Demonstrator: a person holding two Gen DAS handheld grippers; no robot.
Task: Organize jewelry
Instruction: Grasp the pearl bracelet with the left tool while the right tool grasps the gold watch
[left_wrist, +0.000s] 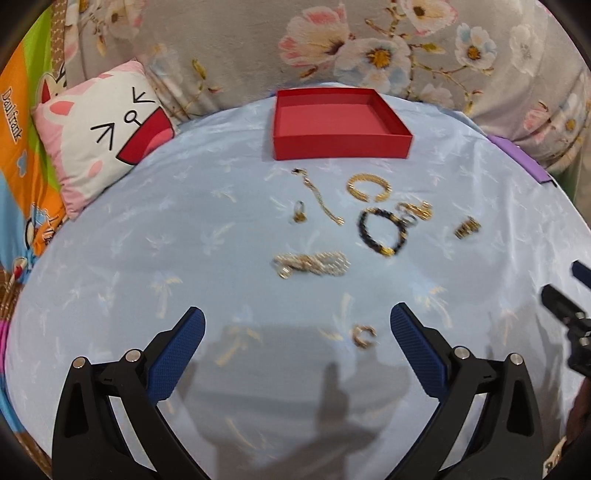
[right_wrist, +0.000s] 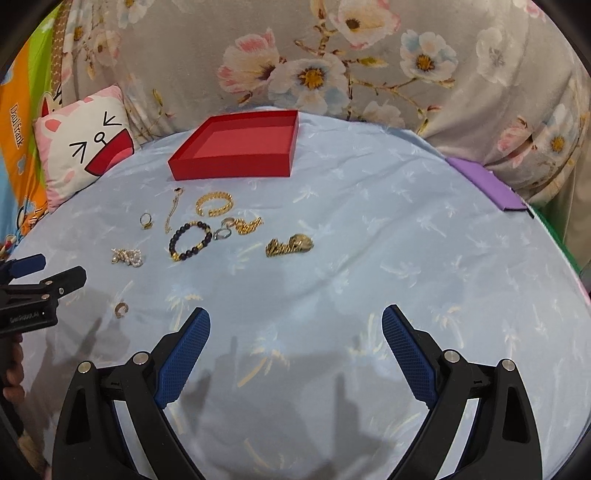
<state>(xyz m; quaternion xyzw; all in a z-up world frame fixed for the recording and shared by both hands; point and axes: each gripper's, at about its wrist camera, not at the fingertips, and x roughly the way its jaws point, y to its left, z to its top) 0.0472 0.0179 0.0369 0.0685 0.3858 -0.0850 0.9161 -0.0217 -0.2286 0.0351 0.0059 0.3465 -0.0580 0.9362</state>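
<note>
An empty red box (left_wrist: 340, 125) (right_wrist: 236, 147) sits at the far side of the pale blue sheet (left_wrist: 147, 240). In front of it lie a gold cuff bracelet (left_wrist: 368, 187) (right_wrist: 215, 204), a dark bead bracelet (left_wrist: 382, 230) (right_wrist: 190, 240), a thin chain (left_wrist: 319, 197) (right_wrist: 171, 210), a ring (left_wrist: 299, 213) (right_wrist: 146, 220), a sparkly silver piece (left_wrist: 312, 264) (right_wrist: 127, 257) and a gold brooch (left_wrist: 467, 227) (right_wrist: 290, 245). A small gold ear cuff (left_wrist: 364, 335) (right_wrist: 121, 309) lies just inside my left gripper's right finger. My left gripper (left_wrist: 297, 332) and right gripper (right_wrist: 295, 332) are both open and hold nothing.
A cat-face pillow (left_wrist: 107, 133) (right_wrist: 83, 147) leans at the far left against a floral blanket (left_wrist: 332, 48). A purple flat item (right_wrist: 487, 184) lies at the right edge of the sheet. A hand (right_wrist: 13, 369) grips the left tool's handle in the right wrist view.
</note>
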